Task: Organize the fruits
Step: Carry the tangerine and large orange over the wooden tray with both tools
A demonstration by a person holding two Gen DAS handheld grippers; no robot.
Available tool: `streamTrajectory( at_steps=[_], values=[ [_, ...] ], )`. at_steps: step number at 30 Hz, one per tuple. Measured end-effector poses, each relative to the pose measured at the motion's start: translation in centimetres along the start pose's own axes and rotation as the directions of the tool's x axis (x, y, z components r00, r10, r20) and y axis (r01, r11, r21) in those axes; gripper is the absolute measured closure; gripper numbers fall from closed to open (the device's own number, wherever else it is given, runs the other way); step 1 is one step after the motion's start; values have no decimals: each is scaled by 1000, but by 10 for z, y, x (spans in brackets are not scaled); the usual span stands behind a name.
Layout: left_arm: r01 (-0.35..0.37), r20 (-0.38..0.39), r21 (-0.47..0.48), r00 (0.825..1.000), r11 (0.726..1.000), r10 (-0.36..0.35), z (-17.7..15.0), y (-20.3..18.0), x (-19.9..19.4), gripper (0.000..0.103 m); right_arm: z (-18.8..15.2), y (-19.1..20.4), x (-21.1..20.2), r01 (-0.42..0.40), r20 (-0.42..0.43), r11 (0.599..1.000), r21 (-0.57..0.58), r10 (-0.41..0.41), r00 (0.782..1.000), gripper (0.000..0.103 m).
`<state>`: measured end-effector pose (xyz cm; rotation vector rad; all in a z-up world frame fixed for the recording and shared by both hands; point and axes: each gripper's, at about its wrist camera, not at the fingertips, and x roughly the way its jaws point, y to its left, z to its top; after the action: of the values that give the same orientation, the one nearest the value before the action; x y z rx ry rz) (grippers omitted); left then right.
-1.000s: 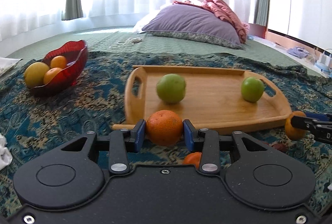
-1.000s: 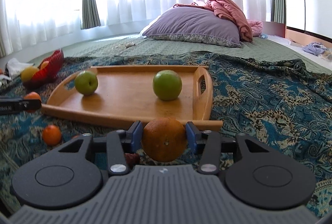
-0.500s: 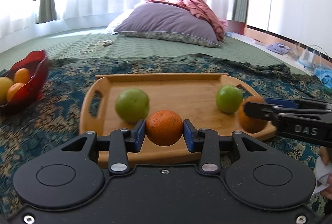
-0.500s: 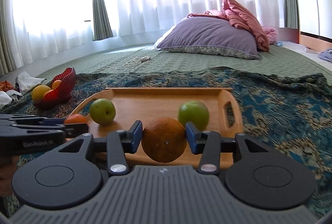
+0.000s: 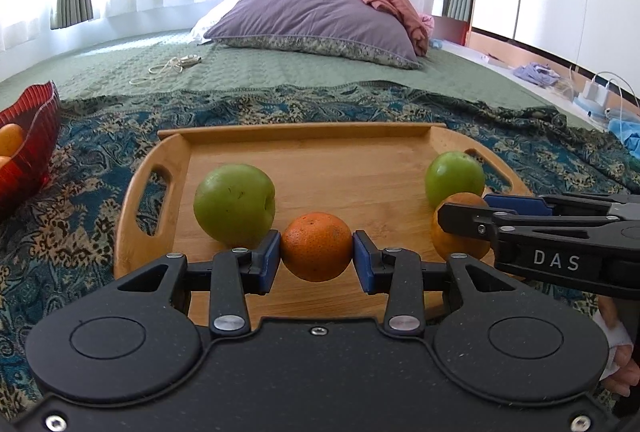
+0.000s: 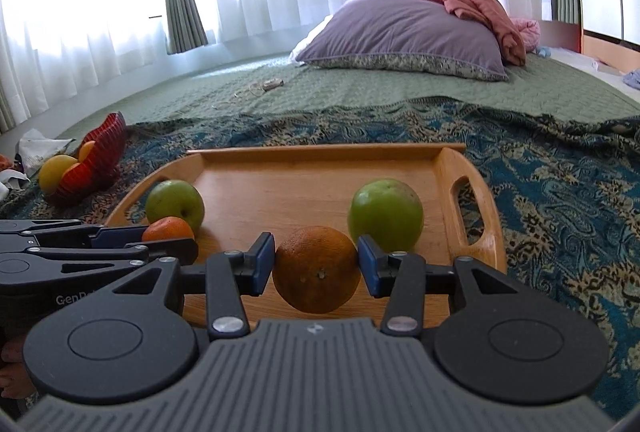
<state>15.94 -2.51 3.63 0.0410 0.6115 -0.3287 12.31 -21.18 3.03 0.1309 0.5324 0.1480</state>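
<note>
A wooden tray (image 5: 320,152) (image 6: 312,172) lies on the patterned blanket with two green apples on it, a left one (image 5: 234,206) (image 6: 175,203) and a right one (image 5: 454,178) (image 6: 386,214). My left gripper (image 5: 316,256) is shut on a bright orange (image 5: 316,246) over the tray's near edge, in front of the left apple. My right gripper (image 6: 317,270) is shut on a darker orange (image 6: 316,274) over the tray's near right part. Each gripper shows in the other's view with its orange: the right one (image 5: 460,228), the left one (image 6: 168,230).
A red glass bowl (image 6: 102,148) (image 5: 28,144) with oranges and a yellow fruit stands left of the tray. A purple pillow (image 5: 316,20) and pink quilt lie behind on the green bedspread. Cables and clutter sit at the far right (image 5: 596,92).
Both grippers have carried their oranges forward from the blanket in front of the tray to over its near part, and they have come closer together.
</note>
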Motion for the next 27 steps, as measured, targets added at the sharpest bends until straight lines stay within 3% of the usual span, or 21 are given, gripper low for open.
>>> streamTrajectory(
  at_steps=[27],
  values=[
    [-18, -22, 35, 1000, 999, 19, -9, -9, 20, 66, -7, 7, 4, 21, 11, 998, -57, -20, 1000, 53]
  ],
)
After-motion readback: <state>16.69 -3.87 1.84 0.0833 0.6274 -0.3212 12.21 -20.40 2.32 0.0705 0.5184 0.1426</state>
